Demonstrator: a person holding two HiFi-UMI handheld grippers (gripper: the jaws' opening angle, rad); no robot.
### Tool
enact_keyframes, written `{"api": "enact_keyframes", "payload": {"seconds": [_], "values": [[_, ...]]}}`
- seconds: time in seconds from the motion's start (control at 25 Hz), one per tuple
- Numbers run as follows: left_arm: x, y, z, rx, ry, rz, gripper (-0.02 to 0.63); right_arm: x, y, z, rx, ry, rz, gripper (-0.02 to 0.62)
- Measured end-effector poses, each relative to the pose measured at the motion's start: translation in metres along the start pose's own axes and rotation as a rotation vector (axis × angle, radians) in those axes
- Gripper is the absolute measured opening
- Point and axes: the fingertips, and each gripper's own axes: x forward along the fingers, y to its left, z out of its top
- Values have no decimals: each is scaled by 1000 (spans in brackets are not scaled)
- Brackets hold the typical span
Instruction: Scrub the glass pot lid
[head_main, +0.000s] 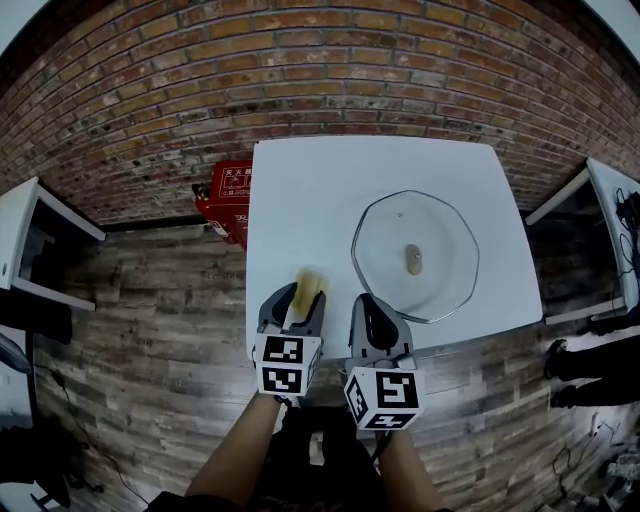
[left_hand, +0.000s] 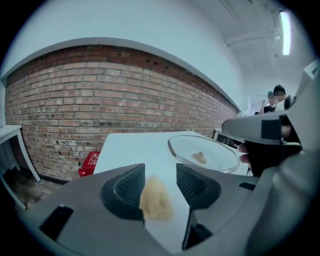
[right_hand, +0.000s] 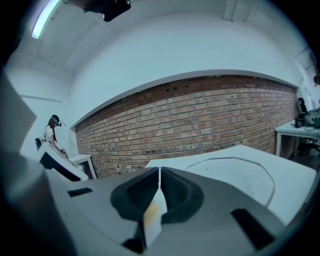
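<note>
Left gripper (left_hand: 159, 176): jaws parted around soft yellow sponge (left_hand: 156, 201)
Right gripper (right_hand: 159, 182): jaws pressed together, empty
Round glass pot lid (head_main: 445, 240): flat on white table (head_main: 300, 190)

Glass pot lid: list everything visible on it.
The glass pot lid is round and clear, with a thin silvery rim band and a small tan knob at its centre. It lies flat on the right half of the white table, near the front edge. Which face is up cannot be told. Only the table touches it.
</note>
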Motion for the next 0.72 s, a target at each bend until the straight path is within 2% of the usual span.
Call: {"api": "enact_keyframes", "payload": {"seconds": [0.08, 0.2, 0.32, 0.72], "values": [[15, -2, -17, -6, 100, -16, 210, -1, -6, -1, 7, 4, -9, 21], [27, -4, -31, 6, 207, -24, 213, -1, -14, -1, 17, 5, -19, 21], [34, 1, -36, 16, 241, 2, 221, -1, -20, 1, 19, 0, -23, 21], [49, 9, -51, -37, 297, 35, 219, 8, -38, 3, 48, -2, -42, 21]]}}
